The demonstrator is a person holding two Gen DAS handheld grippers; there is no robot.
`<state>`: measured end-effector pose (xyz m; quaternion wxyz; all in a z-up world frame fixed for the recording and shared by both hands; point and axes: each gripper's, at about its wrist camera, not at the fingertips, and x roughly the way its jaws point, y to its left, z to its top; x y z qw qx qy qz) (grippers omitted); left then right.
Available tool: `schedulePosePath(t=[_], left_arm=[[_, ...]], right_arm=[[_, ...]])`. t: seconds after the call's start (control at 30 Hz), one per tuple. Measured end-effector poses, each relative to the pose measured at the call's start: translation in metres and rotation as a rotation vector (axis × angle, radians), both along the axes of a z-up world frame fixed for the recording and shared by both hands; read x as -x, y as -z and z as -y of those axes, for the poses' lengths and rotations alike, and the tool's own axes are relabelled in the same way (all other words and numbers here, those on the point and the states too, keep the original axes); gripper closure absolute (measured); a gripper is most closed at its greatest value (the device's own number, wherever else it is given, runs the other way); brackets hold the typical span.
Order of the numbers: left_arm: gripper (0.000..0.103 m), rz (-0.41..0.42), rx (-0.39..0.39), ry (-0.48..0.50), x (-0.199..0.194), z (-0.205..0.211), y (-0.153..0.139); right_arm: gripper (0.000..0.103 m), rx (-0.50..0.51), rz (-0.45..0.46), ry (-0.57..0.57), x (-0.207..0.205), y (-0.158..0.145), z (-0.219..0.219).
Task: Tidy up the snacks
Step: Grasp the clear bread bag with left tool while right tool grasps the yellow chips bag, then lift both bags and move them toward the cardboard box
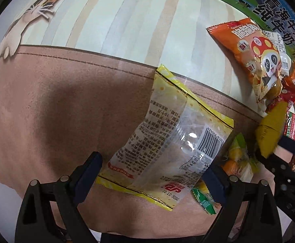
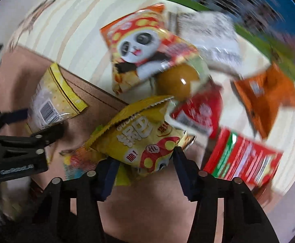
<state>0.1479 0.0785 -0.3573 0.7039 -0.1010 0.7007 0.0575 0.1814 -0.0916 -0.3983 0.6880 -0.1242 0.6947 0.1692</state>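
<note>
Your left tool (image 1: 153,174) stands with its fingers spread wide, one to either side of the yellow-edged clear packet (image 1: 167,141), which lies printed side and barcode up on the brown part of the surface (image 1: 56,111); whether the pads touch the packet's edges you cannot tell. Your right tool (image 2: 143,166) is closed on the yellow panda snack bag (image 2: 141,137), its two fingers pressing the bag's lower corners from either side, with the bag's crimped top edge pointing away from the camera. In the left wrist view this same bag appears only as a blurred yellow shape at the right edge. Beyond it the snacks lie in a loose heap on the striped part of the surface: the orange panda bag (image 1: 257,60), a round brown sweet in a clear wrapper (image 2: 177,81), a red packet (image 2: 200,111), an orange packet (image 2: 269,97) and a red-and-green packet (image 2: 242,158). A small colourful wrapper (image 1: 240,162) lies just beside the clear packet, partly covered by the left tool's right finger, and a green-tipped wrapper (image 1: 204,200) shows from under the packet. The milk carton box (image 1: 279,20) is cut off by the frame at upper right. The right wrist view is smeared by motion, so the print on the far packets is unreadable.
</note>
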Motion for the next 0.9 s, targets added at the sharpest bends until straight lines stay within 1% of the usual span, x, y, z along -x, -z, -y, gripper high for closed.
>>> schedulePosePath(t=[0.03, 0.07, 0.1, 0.17, 0.23, 0.27, 0.3, 0.33, 0.37, 0.4, 0.43, 0.47, 0.57, 0.6, 0.63, 0.67, 0.7, 0.73, 0.77, 0.8, 0.83, 0.87, 0.9], left_arm=[[0.008, -0.001, -0.002, 0.007, 0.000, 0.002, 0.001], [0.009, -0.002, -0.006, 0.011, -0.001, 0.004, 0.000], [0.009, -0.002, -0.010, 0.017, -0.003, 0.008, 0.003], [0.009, -0.004, -0.021, 0.033, -0.004, 0.013, 0.006], [0.009, -0.002, -0.041, 0.049, -0.004, 0.016, 0.008], [0.009, -0.002, -0.046, 0.052, -0.003, 0.016, 0.009], [0.009, -0.005, -0.046, 0.052, -0.003, 0.016, 0.010], [0.009, -0.007, -0.045, 0.051, -0.003, 0.017, 0.011], [0.009, -0.008, -0.044, 0.051, -0.003, 0.018, 0.012], [0.009, -0.007, -0.044, 0.051, -0.003, 0.017, 0.012], [0.008, -0.004, -0.043, 0.050, -0.003, 0.017, 0.012], [0.009, -0.001, -0.041, 0.048, -0.004, 0.018, 0.011], [0.008, 0.010, -0.028, 0.043, -0.004, 0.014, 0.009], [0.008, 0.015, -0.022, 0.042, -0.004, 0.015, 0.008], [0.008, 0.018, -0.016, 0.041, -0.004, 0.015, 0.008], [0.008, 0.020, -0.012, 0.041, -0.005, 0.016, 0.008], [0.008, 0.022, -0.008, 0.044, -0.006, 0.017, 0.008], [0.008, 0.021, -0.005, 0.051, -0.006, 0.020, 0.009], [0.008, 0.020, -0.004, 0.057, -0.010, 0.021, 0.009], [0.008, 0.021, -0.006, 0.068, -0.012, 0.024, 0.010], [0.008, 0.022, -0.010, 0.075, -0.015, 0.029, 0.011], [0.008, 0.023, -0.015, 0.084, -0.018, 0.033, 0.011], [0.008, 0.026, -0.023, 0.096, -0.020, 0.036, 0.012]], right_arm=[[0.047, -0.016, -0.003, 0.006, 0.000, 0.001, 0.003], [0.043, -0.020, -0.005, 0.003, 0.000, 0.004, 0.006], [0.042, -0.023, -0.009, -0.008, -0.002, 0.009, 0.009], [0.038, -0.005, 0.018, -0.043, -0.005, 0.015, 0.002], [0.037, 0.031, 0.046, -0.083, -0.004, 0.022, -0.005], [0.037, 0.047, 0.044, -0.091, -0.006, 0.026, -0.008], [0.037, 0.049, 0.041, -0.075, -0.007, 0.028, -0.007], [0.040, 0.044, 0.038, -0.044, -0.009, 0.028, -0.006], [0.045, 0.024, 0.027, 0.003, -0.010, 0.026, -0.002], [0.048, -0.005, 0.013, 0.050, -0.011, 0.022, 0.005], [0.053, -0.040, -0.003, 0.116, -0.012, 0.017, 0.016], [0.054, -0.061, -0.013, 0.153, -0.011, 0.014, 0.025], [0.054, -0.174, -0.083, 0.355, -0.008, 0.000, 0.069], [0.054, -0.203, -0.105, 0.390, -0.006, -0.002, 0.078], [0.054, -0.227, -0.131, 0.394, -0.002, -0.005, 0.085], [0.054, -0.228, -0.136, 0.389, 0.000, -0.007, 0.091], [0.054, -0.205, -0.133, 0.385, 0.002, -0.009, 0.099], [0.054, -0.182, -0.148, 0.408, 0.005, -0.008, 0.107], [0.051, -0.182, -0.185, 0.451, 0.006, -0.011, 0.114], [0.043, -0.188, -0.229, 0.475, 0.006, -0.006, 0.118], [0.021, -0.204, -0.281, 0.484, 0.006, -0.001, 0.120], [0.013, -0.217, -0.289, 0.479, 0.008, 0.003, 0.125], [0.013, -0.224, -0.265, 0.453, 0.009, -0.001, 0.126]])
